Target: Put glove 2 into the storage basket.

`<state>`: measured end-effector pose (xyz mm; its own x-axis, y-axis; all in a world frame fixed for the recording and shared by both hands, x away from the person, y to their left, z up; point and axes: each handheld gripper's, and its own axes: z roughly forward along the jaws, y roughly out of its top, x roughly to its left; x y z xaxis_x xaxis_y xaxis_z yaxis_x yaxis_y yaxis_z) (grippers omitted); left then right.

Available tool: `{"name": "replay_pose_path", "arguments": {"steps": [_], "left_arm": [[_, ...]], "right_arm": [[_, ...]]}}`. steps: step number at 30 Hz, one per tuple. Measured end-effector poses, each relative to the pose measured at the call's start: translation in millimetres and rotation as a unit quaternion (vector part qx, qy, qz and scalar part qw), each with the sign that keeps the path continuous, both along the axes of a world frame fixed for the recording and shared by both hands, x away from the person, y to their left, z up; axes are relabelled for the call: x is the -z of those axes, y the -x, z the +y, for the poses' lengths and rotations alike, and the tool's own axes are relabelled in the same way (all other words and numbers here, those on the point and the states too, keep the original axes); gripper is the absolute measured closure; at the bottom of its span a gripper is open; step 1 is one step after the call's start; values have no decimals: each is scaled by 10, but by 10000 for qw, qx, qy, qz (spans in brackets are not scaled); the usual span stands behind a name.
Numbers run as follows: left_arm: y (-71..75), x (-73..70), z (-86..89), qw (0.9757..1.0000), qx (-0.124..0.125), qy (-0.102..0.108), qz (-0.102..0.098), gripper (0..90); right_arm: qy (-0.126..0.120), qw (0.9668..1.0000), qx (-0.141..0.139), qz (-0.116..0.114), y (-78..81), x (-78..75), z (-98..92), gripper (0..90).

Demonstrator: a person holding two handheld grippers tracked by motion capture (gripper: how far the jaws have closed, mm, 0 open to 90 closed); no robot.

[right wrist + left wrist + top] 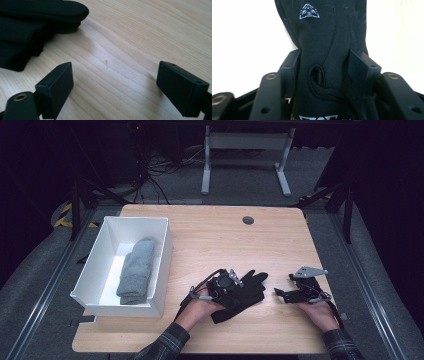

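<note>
Between the jaws of our left gripper (325, 75) lay the black gloves (245, 292), their long axis running straight ahead of it, and the pads seemed to press the fabric on both sides, though we could not be sure how firmly. Our right gripper (113, 85), jaws wide and empty, hovered just beside the fingertips over the pale wooden table (220, 235). Well apart to the left stood a white bin (160, 270) holding grey folded socks (136, 270), and dark floor and desk legs lay beyond.

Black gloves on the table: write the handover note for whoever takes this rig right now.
Left tool: shut on the black gloves, pads pressing both sides.
Right tool: open, holding nothing, low over the table right of the gloves.
White bin: at the table's left, a folded grey pair inside.
Done: grey pair binned, black gloves gripped.
Left: probably carry the black gloves to the bin.
</note>
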<state>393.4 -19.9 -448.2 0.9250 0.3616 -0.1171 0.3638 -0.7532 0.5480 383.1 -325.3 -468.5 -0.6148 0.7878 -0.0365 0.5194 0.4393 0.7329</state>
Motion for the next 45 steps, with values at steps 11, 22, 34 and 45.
{"name": "replay_pose_path", "arguments": {"steps": [11,22,34,45], "left_arm": [[-34,0,4,9987,203,174,439,662],[-33,-56,-17,9987,179,60,470,689],[-22,-345,88,9998,-23,70,207,688],[-80,-757,299,9981,-428,433,77,680]], "right_arm": [[0,10000,7,2,1,0,1,144],[-1,10000,1,5,0,-1,1,144],[-5,10000,13,6,2,-1,2,144],[-3,10000,20,2,3,0,3,144]]}}
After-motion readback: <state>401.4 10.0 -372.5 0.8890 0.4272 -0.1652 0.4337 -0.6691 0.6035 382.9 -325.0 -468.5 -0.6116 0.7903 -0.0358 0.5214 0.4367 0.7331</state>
